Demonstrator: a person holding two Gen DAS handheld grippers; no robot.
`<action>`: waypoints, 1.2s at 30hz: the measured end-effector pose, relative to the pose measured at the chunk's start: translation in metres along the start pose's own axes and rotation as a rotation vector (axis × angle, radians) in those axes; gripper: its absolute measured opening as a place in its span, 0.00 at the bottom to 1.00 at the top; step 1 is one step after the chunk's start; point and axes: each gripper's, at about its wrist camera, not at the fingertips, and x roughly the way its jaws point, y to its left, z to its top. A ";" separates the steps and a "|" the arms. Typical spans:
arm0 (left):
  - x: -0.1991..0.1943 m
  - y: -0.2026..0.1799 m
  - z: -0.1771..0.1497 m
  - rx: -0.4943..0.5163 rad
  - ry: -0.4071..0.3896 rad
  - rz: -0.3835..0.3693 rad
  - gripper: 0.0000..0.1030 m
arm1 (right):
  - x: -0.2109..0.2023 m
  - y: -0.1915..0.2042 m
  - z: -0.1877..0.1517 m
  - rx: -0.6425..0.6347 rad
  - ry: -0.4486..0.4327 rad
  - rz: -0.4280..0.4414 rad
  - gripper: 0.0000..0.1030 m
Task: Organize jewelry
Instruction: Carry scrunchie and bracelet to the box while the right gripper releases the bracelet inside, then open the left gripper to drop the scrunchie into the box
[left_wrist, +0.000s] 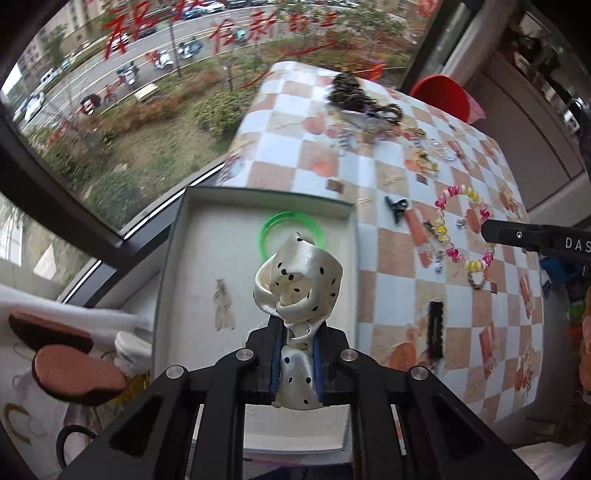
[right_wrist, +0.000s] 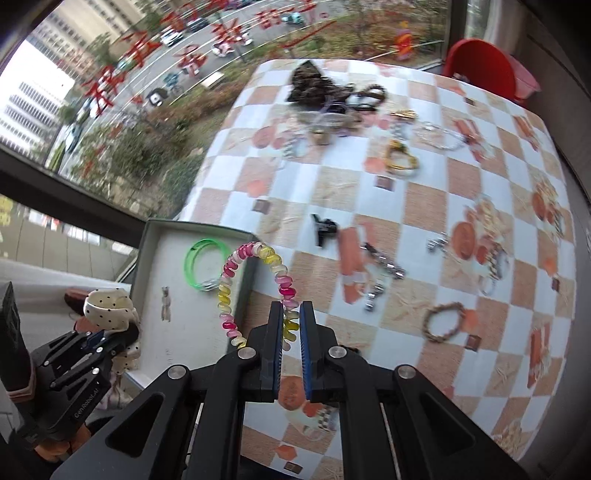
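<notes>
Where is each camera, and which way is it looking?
Left wrist view: sits on the left gripper, looking down along its fingers at the scrunchie they pinch, over the white box; the right gripper's tip pokes in at the right.
Right wrist view: sits on the right gripper, looking down at the coil bracelet it pinches, by the box edge; the left gripper shows at lower left.
Both share: box, green bangle, black clip, checked table, window.
</notes>
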 end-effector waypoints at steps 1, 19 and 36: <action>0.001 0.007 -0.003 -0.014 0.005 0.008 0.17 | 0.006 0.011 0.004 -0.025 0.010 0.008 0.09; 0.059 0.066 -0.041 -0.155 0.103 0.092 0.17 | 0.122 0.135 0.040 -0.221 0.194 0.095 0.09; 0.089 0.072 -0.052 -0.156 0.143 0.152 0.18 | 0.196 0.158 0.055 -0.244 0.293 0.058 0.10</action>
